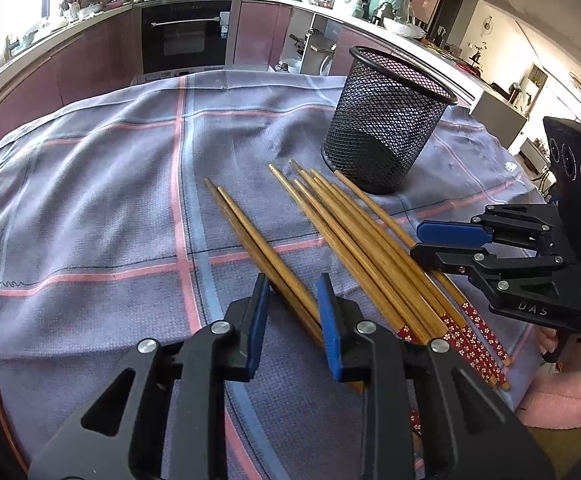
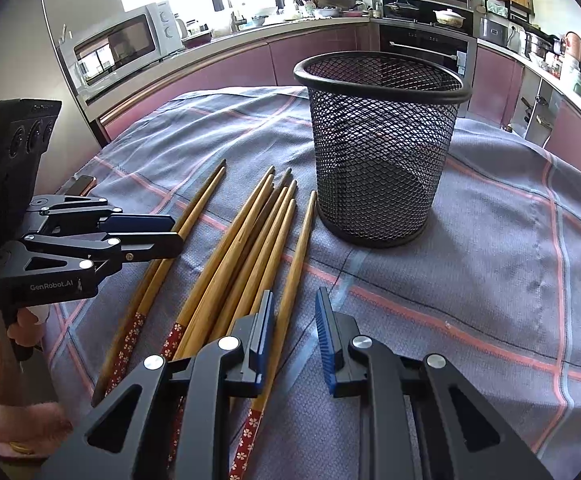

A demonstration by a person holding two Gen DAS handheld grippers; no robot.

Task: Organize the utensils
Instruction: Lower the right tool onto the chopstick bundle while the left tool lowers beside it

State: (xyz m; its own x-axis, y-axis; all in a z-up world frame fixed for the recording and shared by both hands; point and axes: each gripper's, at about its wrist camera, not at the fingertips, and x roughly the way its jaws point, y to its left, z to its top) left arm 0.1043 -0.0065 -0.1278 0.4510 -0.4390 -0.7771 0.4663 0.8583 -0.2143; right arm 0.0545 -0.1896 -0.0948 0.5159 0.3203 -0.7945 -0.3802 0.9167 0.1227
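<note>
Two chopsticks [image 1: 258, 236] lie apart from the main bundle, and in the left wrist view my left claw [image 1: 292, 320] has them running between its blue pads [image 1: 260, 322]. The fingers stand narrowly apart; the left pad touches the pair's outer edge, the right pad sits right at the other side, but I cannot tell whether they press. The main bundle of chopsticks [image 1: 370, 248] lies just to the right on the checked cloth [image 1: 90, 200], its tips pointing toward the black mesh holder [image 1: 386, 120], its red flowered ends toward me. The holder stands upright on the cloth, just beyond the tips, with nothing showing inside. My right claw [image 1: 416, 240] comes in from the right edge, its fingers nearly together over the bundle's right side.

In the right wrist view my right claw [image 2: 294, 320] straddles the rightmost chopstick [image 2: 300, 256]. The stick runs beside the left pad, with a clear gap to the right pad, so the fingers are apart and not clamped. The bundle fans out to the left, and the separate pair lies farther left with my left claw [image 2: 176, 232] over it. The mesh holder [image 2: 382, 152] stands ahead, close to the tips.
</note>
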